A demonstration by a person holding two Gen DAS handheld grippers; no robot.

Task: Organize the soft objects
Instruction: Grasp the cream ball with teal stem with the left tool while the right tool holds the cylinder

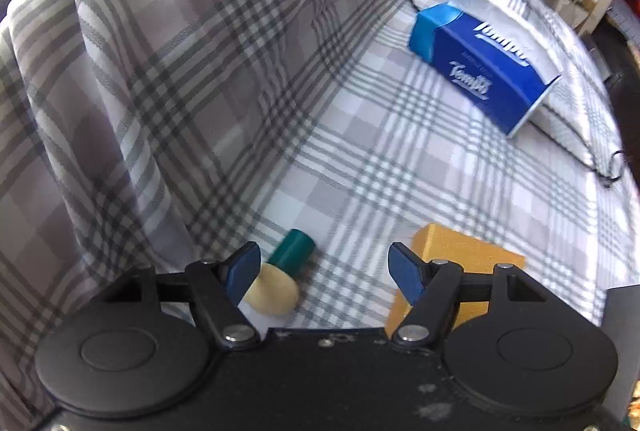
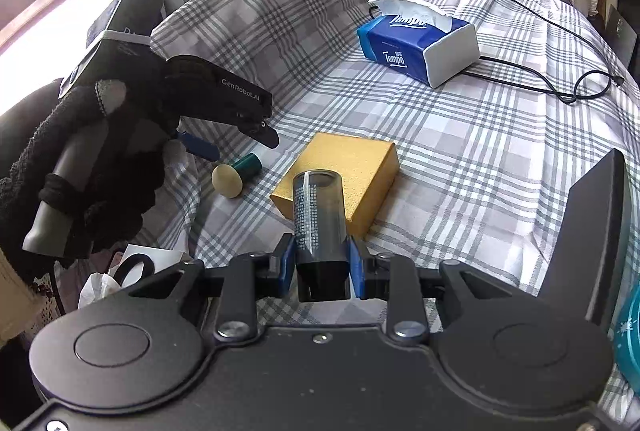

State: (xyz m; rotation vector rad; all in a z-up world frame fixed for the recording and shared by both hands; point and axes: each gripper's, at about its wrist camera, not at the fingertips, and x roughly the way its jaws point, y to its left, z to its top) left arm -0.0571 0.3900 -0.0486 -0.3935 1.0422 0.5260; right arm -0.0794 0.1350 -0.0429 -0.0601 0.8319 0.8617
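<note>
Left wrist view: the left gripper (image 1: pixel 324 267) hangs low over the plaid cloth (image 1: pixel 360 159), its blue pads apart with nothing pressed between them. The small sponge applicator (image 1: pixel 280 279), cream foam head on a green handle, lies on the cloth just beside the gold box (image 1: pixel 452 259), and its foam head sits right against the left-hand pad (image 1: pixel 242 273); whether pad and foam actually touch I cannot tell. The gold box is partly hidden behind the other pad.

From the right wrist view, the right gripper (image 2: pixel 320 263) is clamped on a dark clear tube (image 2: pixel 318 219), pads tight on both sides of its lower end, open mouth pointing out over the near edge of the gold box (image 2: pixel 340 175). A gloved hand (image 2: pixel 104 135) carries the left gripper (image 2: pixel 224 139) down just left of the gold box, above the applicator (image 2: pixel 236 175).

Beyond the gold box, well apart from it, a blue tissue pack (image 2: pixel 412 43) sits in a white holder, a tissue sticking up. A black cable (image 2: pixel 552 79) loops across the cloth behind and right of that pack.
</note>
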